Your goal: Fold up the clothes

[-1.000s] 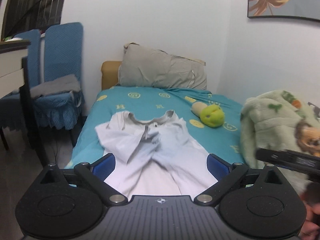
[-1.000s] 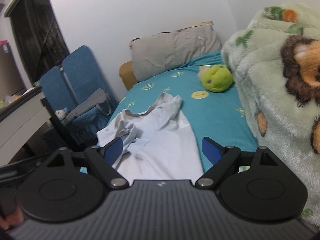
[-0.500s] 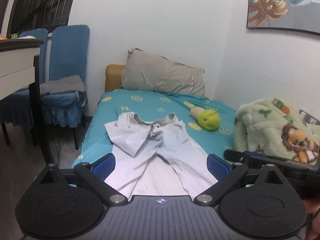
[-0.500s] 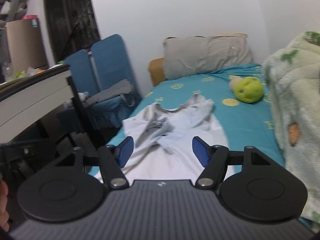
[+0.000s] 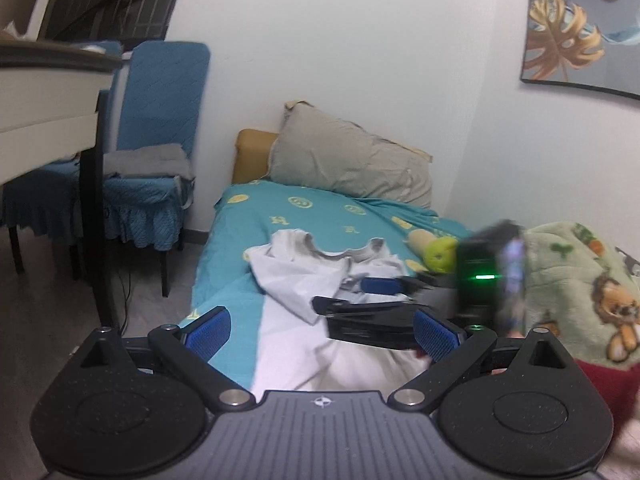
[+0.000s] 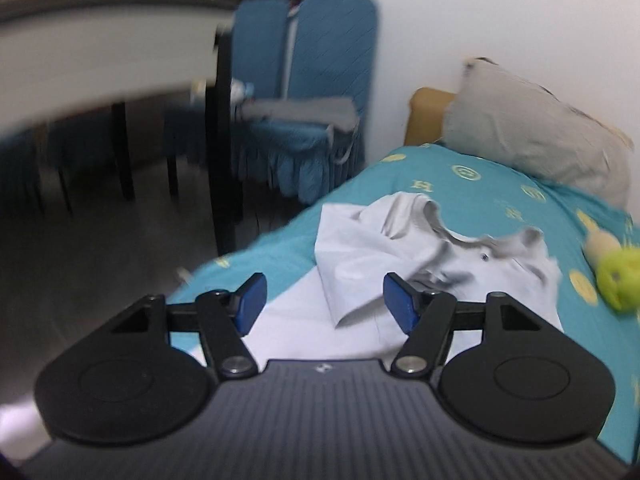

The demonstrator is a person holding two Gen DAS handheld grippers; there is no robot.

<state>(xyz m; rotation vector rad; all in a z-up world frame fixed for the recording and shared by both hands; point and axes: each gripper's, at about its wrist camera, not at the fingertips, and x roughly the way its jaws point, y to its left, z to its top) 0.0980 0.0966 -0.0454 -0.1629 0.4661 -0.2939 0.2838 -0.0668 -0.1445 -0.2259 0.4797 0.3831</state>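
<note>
So there's a white shirt [image 5: 296, 292] with a grey ribbed collar, thin soft cotton, lying rumpled on a teal bed sheet [image 5: 320, 208] printed with yellow round badges. One sleeve is flopped over the chest, and the hem runs toward the near end of the bed. A fat taupe pillow [image 5: 352, 172] leans on the far wall, a lime green plush toy [image 6: 618, 276] sits on the right of the sheet, and a fluffy green fleece blanket [image 5: 580, 292] with cartoon bears is heaped at the right edge.

The left gripper [image 5: 322, 330] hangs over the near hem, its blue pads spread wide, nothing pinched. The right gripper [image 6: 322, 306] is over the shirt's left half near the folded sleeve; its jaws are closing, shirt visible in the gap behind them, pads not on cloth as far as I can see. In the left view it crosses blurry above the chest.

Left of the bed is bare floor, then blue quilted chairs [image 6: 304, 92] and a dark-legged table [image 6: 120, 44].
</note>
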